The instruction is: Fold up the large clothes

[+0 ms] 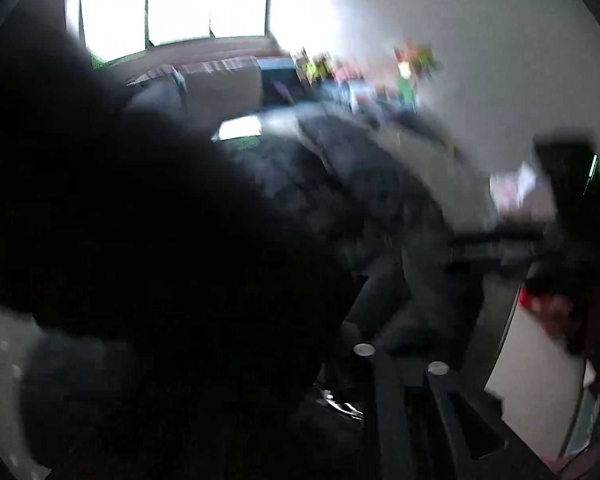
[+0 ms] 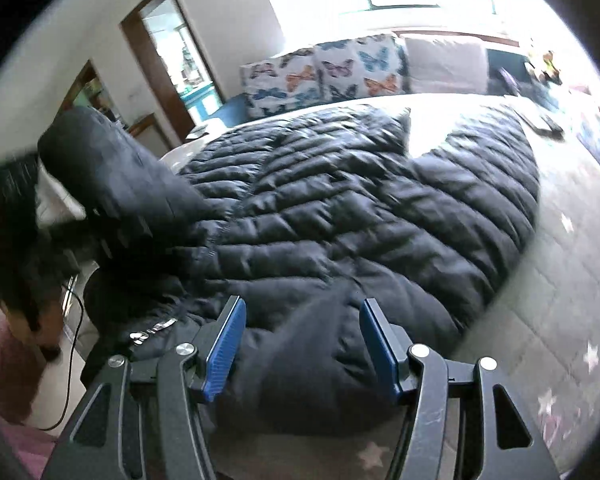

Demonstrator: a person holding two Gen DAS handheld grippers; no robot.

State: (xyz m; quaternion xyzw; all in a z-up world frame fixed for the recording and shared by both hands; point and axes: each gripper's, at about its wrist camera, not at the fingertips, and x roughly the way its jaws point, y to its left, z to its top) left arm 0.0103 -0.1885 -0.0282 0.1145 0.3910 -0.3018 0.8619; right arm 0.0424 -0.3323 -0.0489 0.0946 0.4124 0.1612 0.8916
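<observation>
The jacket (image 2: 340, 208) lies spread on the bed (image 2: 540, 280) for folding; the right hand-held gripper (image 2: 302, 344) stands spread over its hem, the left one's (image 1: 400, 364) state unclear behind a lifted sleeve (image 1: 140, 220).

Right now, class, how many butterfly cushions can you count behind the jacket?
2. Both stand beyond the jacket, side by side: left cushion, right cushion. A plain white cushion sits to their right; more may be hidden.

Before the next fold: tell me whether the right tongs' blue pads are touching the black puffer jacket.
Cannot tell. In the right wrist view the right tongs straddle a fold of the black puffer jacket, but blur hides whether the blue pads press it.
</observation>
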